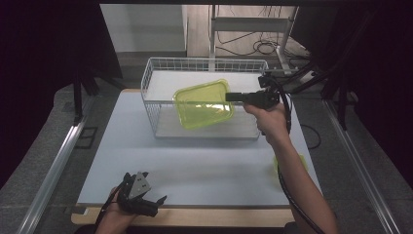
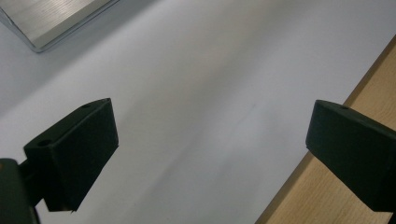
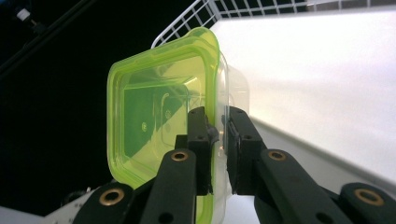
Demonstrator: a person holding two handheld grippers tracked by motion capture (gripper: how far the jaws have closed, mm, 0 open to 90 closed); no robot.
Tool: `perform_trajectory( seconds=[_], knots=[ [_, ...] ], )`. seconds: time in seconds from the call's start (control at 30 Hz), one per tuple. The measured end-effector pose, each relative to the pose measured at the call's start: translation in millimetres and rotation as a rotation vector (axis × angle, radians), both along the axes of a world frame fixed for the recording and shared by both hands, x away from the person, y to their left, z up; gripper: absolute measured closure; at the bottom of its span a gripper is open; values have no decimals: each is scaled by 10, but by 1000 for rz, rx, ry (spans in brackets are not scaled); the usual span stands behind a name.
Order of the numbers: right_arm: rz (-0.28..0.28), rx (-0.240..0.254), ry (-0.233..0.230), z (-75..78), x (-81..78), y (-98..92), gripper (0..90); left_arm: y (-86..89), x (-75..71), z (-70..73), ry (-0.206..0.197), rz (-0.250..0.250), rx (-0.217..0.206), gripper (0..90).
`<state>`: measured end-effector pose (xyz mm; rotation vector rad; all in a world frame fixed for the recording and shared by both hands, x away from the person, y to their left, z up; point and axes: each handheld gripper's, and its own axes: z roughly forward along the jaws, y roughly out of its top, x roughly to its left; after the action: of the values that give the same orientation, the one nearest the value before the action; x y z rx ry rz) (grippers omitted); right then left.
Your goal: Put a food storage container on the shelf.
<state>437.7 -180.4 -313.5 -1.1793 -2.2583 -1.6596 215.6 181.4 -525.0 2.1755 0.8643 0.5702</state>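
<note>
A clear plastic food box with a yellow-green lid [image 1: 203, 103] hangs in the air over the white wire basket [image 1: 160, 66], tilted. My right gripper [image 1: 233, 97] is shut on the box's right edge. In the right gripper view the box [image 3: 154, 116] stands on edge, and the two black fingers [image 3: 198, 135] clamp its lid rim and wall. My left gripper [image 1: 155, 197] rests in a hand at the table's front left edge. Its jaws stand wide open over the bare tabletop [image 2: 201, 116], with nothing between them.
The wire basket has a white floor and sits at the back middle of the pale table [image 1: 195, 165]. A second yellow-green lid [image 1: 302, 163] peeks out beside the right forearm. A wooden strip [image 1: 204, 217] runs along the table's front edge. Metal rails flank the table.
</note>
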Motion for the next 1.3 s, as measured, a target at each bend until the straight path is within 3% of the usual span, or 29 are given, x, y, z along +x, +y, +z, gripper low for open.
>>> perform_trajectory(
  seconds=[0.47,0.97,1.13,1.17,1.2,1.3],
  knots=[
    [-116,-21,-7,185,322,57,813,-6,-2,-6,-5,-3,7,23],
    [-198,-53,-18,131,484,57,804,-12,-1,-14,-4,-8,16,23],
    [-218,-126,-47,121,493,98,784,-18,-2,-18,-3,-14,27,22],
    [-225,-166,-67,116,491,122,770,-19,-1,-18,-4,-15,29,22],
    [-225,-166,-67,116,491,122,770,-20,-2,-19,-2,-15,30,22],
    [-238,-234,-108,126,482,179,730,-20,-2,-20,-3,-14,33,22]
  ],
)
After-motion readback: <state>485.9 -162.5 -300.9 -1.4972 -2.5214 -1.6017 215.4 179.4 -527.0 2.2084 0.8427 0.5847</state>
